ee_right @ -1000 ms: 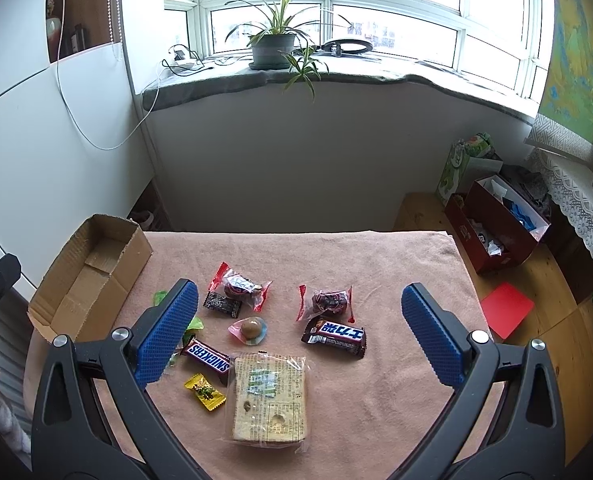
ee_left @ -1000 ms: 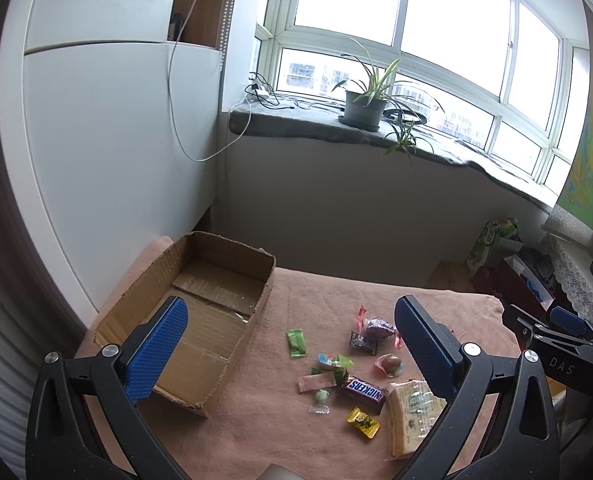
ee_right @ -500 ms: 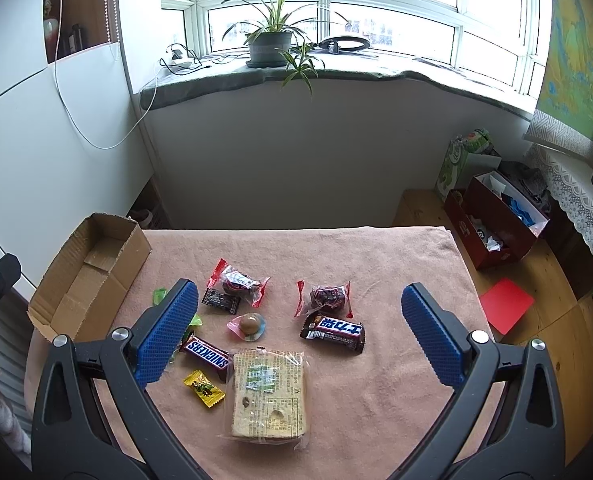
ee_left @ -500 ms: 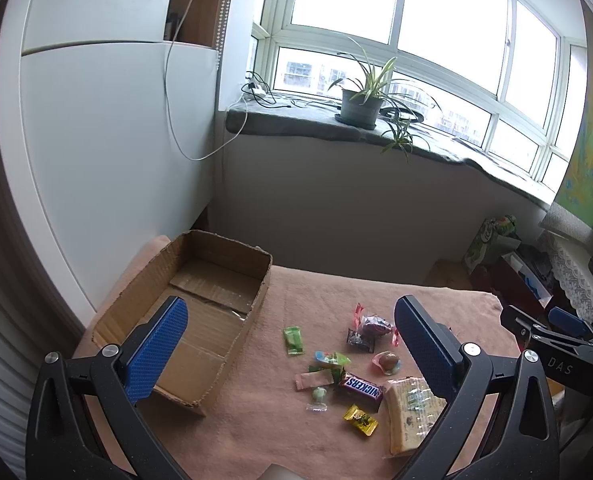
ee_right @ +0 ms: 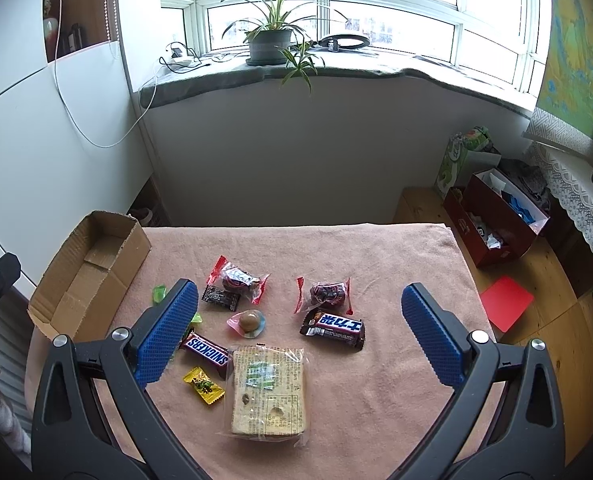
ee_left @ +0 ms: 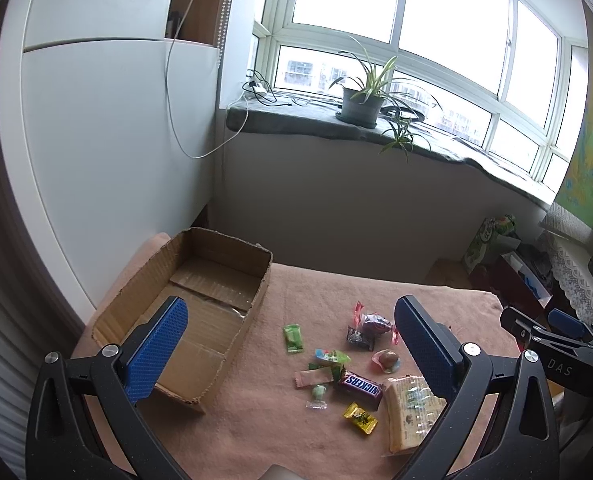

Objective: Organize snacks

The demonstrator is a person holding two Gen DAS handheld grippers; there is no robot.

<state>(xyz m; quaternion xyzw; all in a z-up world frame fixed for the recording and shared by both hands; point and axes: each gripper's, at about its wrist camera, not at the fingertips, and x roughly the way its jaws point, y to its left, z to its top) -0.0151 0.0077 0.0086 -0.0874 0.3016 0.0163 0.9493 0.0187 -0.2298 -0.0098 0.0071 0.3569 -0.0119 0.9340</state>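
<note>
Both grippers are drifting slightly back from the table, so the snacks are sitting a touch farther off than a second ago.

Left gripper (ee_left: 288, 340) and right gripper (ee_right: 298, 326) are hanging above the pink cloth (ee_right: 396, 264) with jaws spread wide, gripping nothing. Snickers bar (ee_right: 206, 350), cracker pack (ee_right: 270, 392) and yellow candy (ee_right: 203, 385) are lying near the middle; the cardboard box (ee_right: 132, 240) is sitting empty at the left.
</note>
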